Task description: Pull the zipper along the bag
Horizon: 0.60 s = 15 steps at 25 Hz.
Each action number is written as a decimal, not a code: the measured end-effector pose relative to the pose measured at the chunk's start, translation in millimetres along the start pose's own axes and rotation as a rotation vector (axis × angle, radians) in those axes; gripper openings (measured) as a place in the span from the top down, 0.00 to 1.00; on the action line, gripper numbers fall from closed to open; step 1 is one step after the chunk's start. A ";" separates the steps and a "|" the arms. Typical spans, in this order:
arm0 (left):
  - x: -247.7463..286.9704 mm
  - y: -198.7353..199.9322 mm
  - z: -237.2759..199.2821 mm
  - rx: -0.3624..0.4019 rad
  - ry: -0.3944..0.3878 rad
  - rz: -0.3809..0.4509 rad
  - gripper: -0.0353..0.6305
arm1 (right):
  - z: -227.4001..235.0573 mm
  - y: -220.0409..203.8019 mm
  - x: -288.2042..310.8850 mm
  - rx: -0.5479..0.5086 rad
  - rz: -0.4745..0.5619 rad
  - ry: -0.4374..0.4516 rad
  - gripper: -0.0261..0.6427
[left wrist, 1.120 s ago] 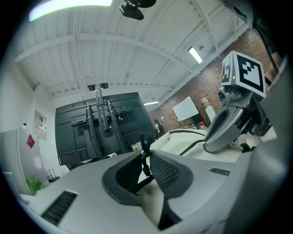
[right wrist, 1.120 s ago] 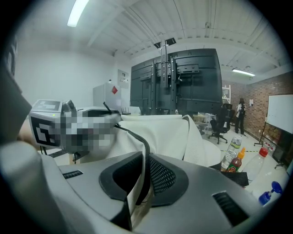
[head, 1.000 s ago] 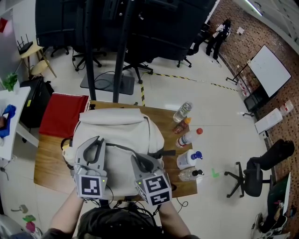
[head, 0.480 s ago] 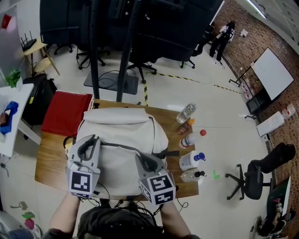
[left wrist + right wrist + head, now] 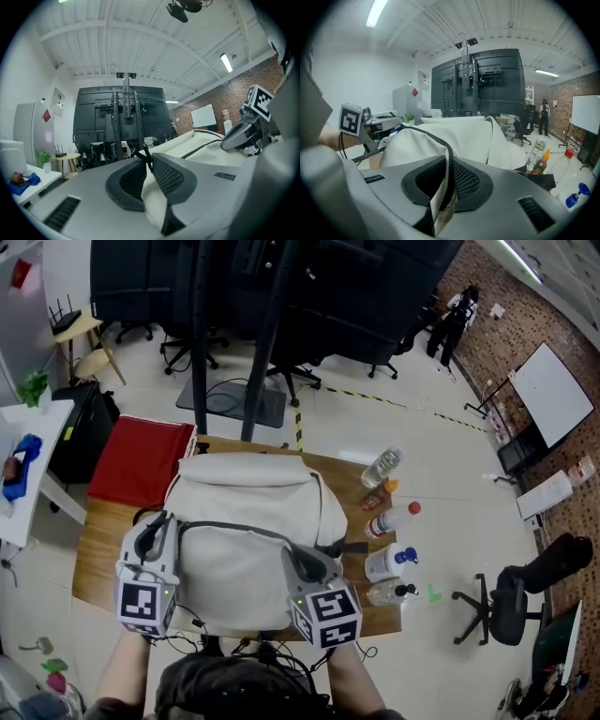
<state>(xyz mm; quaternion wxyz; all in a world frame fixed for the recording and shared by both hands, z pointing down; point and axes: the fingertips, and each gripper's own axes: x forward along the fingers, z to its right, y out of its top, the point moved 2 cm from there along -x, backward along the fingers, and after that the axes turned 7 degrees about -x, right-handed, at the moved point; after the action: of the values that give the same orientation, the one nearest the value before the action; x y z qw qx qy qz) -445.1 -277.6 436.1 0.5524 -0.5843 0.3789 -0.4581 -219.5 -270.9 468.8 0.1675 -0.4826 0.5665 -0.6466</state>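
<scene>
A white backpack (image 5: 248, 512) lies on a wooden table (image 5: 94, 554). Its dark zipper line (image 5: 234, 529) curves across the top between my two grippers. My left gripper (image 5: 155, 526) is at the bag's left side, shut on the black zipper pull (image 5: 144, 155) with a fold of white fabric between the jaws. My right gripper (image 5: 305, 559) sits at the bag's right front, shut on the bag's fabric right at the zipper edge (image 5: 436, 139). In the left gripper view the right gripper (image 5: 243, 133) shows at the far right.
Several bottles (image 5: 382, 468) and a white jar with a blue pump (image 5: 384, 562) stand on the table's right edge. A red cloth (image 5: 145, 451) lies at the left rear. Black stand posts (image 5: 202, 334) rise behind the table. An office chair (image 5: 525, 587) stands to the right.
My left gripper has slid leftward along the zipper line to the bag's left side, rolling a little. The right gripper has stayed in place.
</scene>
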 end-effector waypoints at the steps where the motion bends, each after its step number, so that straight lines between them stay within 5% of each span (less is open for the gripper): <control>1: -3.5 -0.9 -3.4 -0.002 0.007 0.005 0.86 | -0.6 0.5 0.3 0.000 -0.001 -0.002 0.85; 15: -31.5 -22.6 -2.0 -0.108 0.029 -0.003 0.86 | -2.6 -2.9 4.7 -0.005 -0.005 -0.016 0.85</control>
<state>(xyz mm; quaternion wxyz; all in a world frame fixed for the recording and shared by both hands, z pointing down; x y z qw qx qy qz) -457.7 -246.0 454.8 0.5138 -0.6073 0.4101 -0.4462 -223.0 -272.2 473.8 0.1692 -0.4895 0.5655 -0.6418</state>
